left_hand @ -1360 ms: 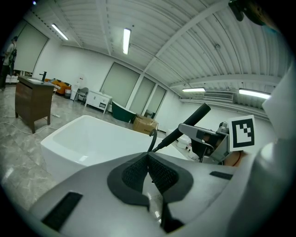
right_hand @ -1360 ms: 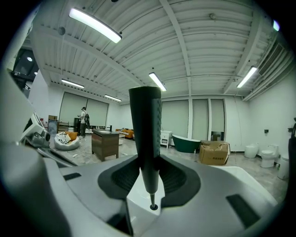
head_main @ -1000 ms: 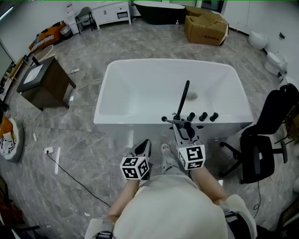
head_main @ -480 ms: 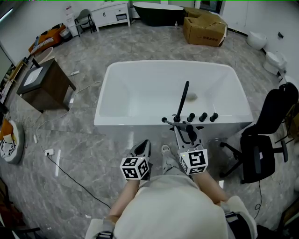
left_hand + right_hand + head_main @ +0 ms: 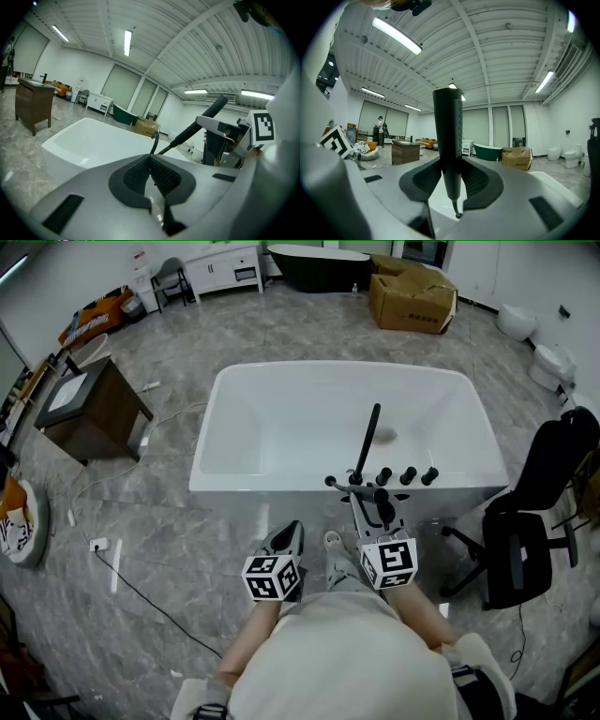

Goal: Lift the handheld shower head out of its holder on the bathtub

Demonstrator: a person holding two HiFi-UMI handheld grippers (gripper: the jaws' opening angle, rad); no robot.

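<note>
The white bathtub [image 5: 234, 486] stands in front of me, with a tall black spout [image 5: 368, 435] and three black knobs [image 5: 408, 475] on its near rim. My right gripper [image 5: 377, 500] is shut on the black handheld shower head [image 5: 382, 506] just over that rim. In the right gripper view the shower head [image 5: 447, 136] stands upright between the pads, gripper [image 5: 453, 180], its thin lower end showing below. My left gripper [image 5: 288, 531] hangs shut and empty short of the tub; its own view shows the gripper [image 5: 151, 161], the held shower head [image 5: 206, 117] slanting and the spout [image 5: 154, 142].
A black office chair [image 5: 530, 521] stands close at the right. A dark wooden cabinet [image 5: 89, 404] is at the left, with a cable [image 5: 131, 577] across the floor. A cardboard box [image 5: 412, 298], a black tub [image 5: 319, 261] and toilets [image 5: 553, 362] stand farther off.
My right gripper, with the shower head in it, has edged slightly back toward me. The left gripper has stayed where it was.
</note>
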